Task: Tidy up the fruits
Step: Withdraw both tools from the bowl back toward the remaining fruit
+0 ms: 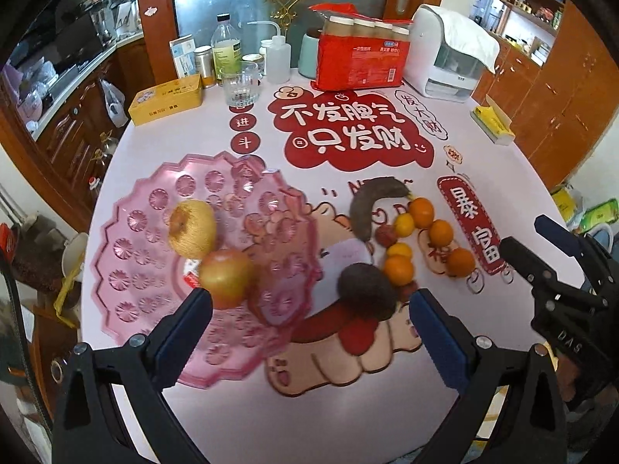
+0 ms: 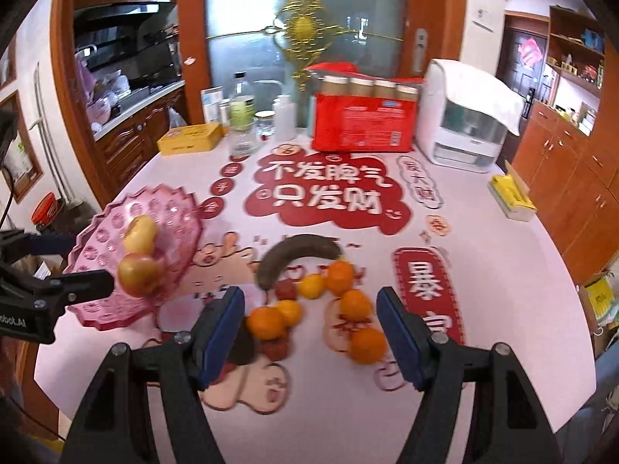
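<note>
A pink scalloped fruit plate (image 1: pixel 131 255) (image 2: pixel 174 212) holds a yellow pear (image 1: pixel 192 228) (image 2: pixel 141 234) and a red-yellow apple (image 1: pixel 226 276) (image 2: pixel 139 272). On the table lie a dark overripe banana (image 1: pixel 373 201) (image 2: pixel 298 253), a dark avocado (image 1: pixel 365 290), several oranges (image 1: pixel 421 210) (image 2: pixel 340 276) and small red fruits (image 1: pixel 387 236) (image 2: pixel 285 289). My left gripper (image 1: pixel 309 328) is open and empty, above the plate's near edge and the avocado. My right gripper (image 2: pixel 311 332) (image 1: pixel 541 247) is open and empty, just short of the oranges.
At the table's back stand a yellow tin (image 1: pixel 166 100), a drinking glass (image 1: pixel 240 87), bottles (image 1: pixel 226 52), a red pack of cups (image 1: pixel 359 54) and a white appliance (image 1: pixel 448 50). A yellow box (image 1: pixel 493 121) lies at the right edge. Wooden cabinets flank the table.
</note>
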`<state>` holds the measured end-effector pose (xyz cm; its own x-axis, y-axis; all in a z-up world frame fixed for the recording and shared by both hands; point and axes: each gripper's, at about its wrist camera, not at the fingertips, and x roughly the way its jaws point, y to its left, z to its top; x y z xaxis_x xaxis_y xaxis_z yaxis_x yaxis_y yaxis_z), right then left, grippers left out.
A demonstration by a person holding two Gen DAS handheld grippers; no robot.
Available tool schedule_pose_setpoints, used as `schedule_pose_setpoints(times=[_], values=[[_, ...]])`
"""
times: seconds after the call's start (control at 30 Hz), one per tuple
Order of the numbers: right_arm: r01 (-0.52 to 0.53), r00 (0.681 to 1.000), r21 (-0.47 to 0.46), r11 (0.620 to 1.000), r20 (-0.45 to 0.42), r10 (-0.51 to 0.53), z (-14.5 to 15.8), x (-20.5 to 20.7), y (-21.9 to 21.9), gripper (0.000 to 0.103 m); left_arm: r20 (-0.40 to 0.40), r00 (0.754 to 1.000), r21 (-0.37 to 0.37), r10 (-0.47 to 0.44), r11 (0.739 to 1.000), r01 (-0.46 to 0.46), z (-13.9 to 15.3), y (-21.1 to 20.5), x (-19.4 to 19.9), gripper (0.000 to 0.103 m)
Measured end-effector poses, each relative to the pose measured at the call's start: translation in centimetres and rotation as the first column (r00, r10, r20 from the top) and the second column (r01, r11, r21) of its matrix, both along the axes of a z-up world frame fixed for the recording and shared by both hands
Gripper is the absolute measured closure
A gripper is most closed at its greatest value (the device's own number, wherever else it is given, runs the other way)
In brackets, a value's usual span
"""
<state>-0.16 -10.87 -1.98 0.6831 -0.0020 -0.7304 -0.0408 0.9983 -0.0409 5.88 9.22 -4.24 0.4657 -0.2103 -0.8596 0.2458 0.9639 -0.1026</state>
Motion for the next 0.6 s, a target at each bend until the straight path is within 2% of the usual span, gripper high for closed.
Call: schedule_pose_setpoints(times=[0.27,0.6], values=[[-0.029,0.999,-0.009,1.000,-0.020,0.029,-0.5,0.8,-5.2,0.032,-0.020,0.998,0.002,0.067,0.998,-0.067,-1.1,-3.9,-0.5,0.002],[-0.111,0.985,0.007,0.994,-0.134,0.111,-5.8,2.4,-8.8,0.032,-0.108,0.970,0.007,0.217,0.976,-0.217,-6.5,-6.9,-0.9,0.002]])
